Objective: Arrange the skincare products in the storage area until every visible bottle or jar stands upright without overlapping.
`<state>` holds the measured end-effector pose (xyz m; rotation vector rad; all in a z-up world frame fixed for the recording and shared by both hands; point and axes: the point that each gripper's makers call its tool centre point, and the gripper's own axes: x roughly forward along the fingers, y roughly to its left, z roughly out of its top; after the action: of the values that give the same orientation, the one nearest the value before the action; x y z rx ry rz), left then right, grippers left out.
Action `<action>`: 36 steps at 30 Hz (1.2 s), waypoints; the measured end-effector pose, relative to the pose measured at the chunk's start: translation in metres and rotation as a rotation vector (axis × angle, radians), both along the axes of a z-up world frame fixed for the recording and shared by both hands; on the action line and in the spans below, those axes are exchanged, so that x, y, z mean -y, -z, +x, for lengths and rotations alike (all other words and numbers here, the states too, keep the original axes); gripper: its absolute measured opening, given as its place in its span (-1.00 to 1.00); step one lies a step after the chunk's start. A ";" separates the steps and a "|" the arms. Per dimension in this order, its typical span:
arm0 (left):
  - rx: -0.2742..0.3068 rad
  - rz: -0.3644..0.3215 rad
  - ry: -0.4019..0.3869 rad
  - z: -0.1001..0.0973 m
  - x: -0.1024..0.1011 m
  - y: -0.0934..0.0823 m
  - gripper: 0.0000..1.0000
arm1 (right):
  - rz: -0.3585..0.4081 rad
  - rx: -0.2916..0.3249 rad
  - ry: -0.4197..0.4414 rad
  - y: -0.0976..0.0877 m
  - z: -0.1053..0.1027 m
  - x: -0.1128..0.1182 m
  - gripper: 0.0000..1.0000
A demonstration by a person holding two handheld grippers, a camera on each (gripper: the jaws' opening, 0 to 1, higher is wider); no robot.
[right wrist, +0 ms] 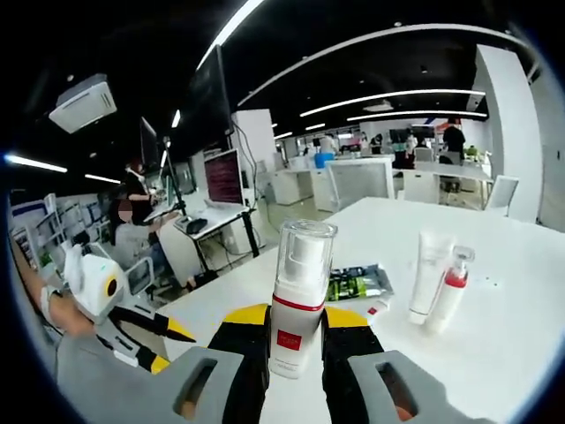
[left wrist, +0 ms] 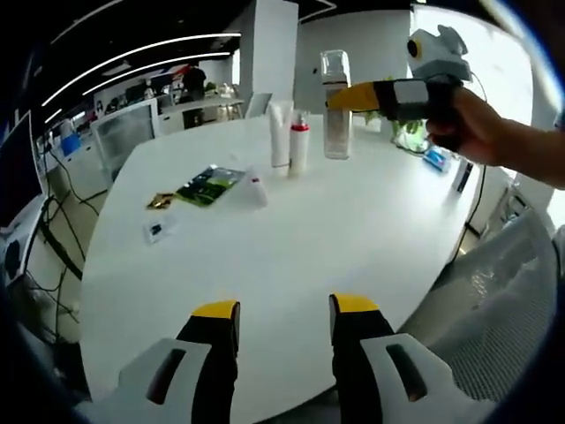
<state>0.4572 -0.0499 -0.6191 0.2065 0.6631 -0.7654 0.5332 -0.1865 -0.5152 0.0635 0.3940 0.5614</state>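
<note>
Your left claw (left wrist: 284, 320) sat lowest and nearest in the left gripper view, its yellow-tipped jaws spread apart over the bare near edge of the white surface (left wrist: 291, 230), gripping nothing. Taking the white tube (left wrist: 280, 133) as the landmark: a small dark card (left wrist: 156, 231) lay well nearer than it, toward the surface's edge, with a gold sachet (left wrist: 160, 200) and a green packet (left wrist: 208, 185) a little farther on. A small white item (left wrist: 255, 188) lay flat just in front of the tube. The tube stood upright, with a red-collared pump bottle (left wrist: 299, 146) upright just beside it, apart or touching I cannot tell.

Your right claw (right wrist: 296, 340) was closed on the clear-capped bottle (right wrist: 297, 300), which it held upright with its base at or just above the surface; contact with the surface cannot be judged. In the left gripper view that bottle (left wrist: 335, 104) stood beyond the pump bottle, away from the tube, with your hand (left wrist: 477, 124) behind the claw. Beyond the tube lay desks, chairs and standing people.
</note>
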 end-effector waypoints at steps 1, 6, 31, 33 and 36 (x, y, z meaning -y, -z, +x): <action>-0.002 0.000 0.000 0.000 0.000 0.000 -0.22 | -0.001 -0.001 0.002 0.000 0.001 0.001 -0.71; -0.006 0.002 0.006 -0.001 0.001 0.001 -0.22 | -0.006 0.001 0.001 0.000 0.006 0.002 -0.71; -0.024 0.001 0.006 -0.003 0.001 0.005 -0.23 | -0.035 0.017 0.013 -0.001 0.019 0.014 -0.71; -0.026 0.002 0.007 -0.003 0.001 0.005 -0.23 | -0.035 0.018 0.014 -0.002 0.021 0.014 -0.71; -0.029 0.003 0.006 -0.003 0.000 0.006 -0.24 | -0.038 0.020 0.014 -0.002 0.025 0.015 -0.71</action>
<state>0.4545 -0.0499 -0.6255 0.2011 0.6911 -0.7746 0.5582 -0.2019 -0.5133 0.0244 0.3845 0.5407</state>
